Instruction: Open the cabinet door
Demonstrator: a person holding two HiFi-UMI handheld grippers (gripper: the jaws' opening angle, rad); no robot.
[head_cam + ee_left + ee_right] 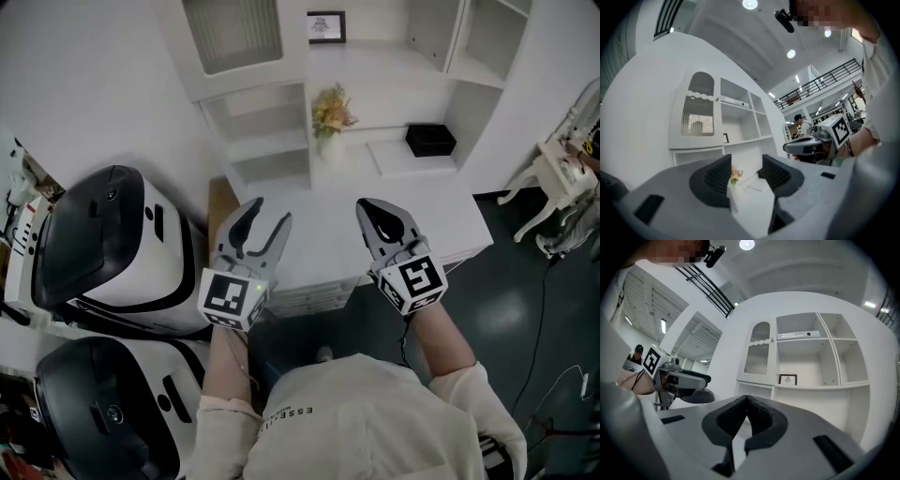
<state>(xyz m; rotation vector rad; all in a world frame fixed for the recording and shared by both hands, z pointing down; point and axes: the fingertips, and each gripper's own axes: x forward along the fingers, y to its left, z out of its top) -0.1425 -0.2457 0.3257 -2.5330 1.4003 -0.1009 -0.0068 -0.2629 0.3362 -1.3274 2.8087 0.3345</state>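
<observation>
Far left, high in the white shelf unit: cabinet door, ribbed pane, shut. Near left, above the white surface: left gripper, released, jaws apart with nothing between. Farther back, flower vase. Near right: right gripper, clenched, empty. Far right, on the surface: black box.

Left claw, right claw above desk before cabinet door

Matt white cabinet, ribbed glass door
</observation>
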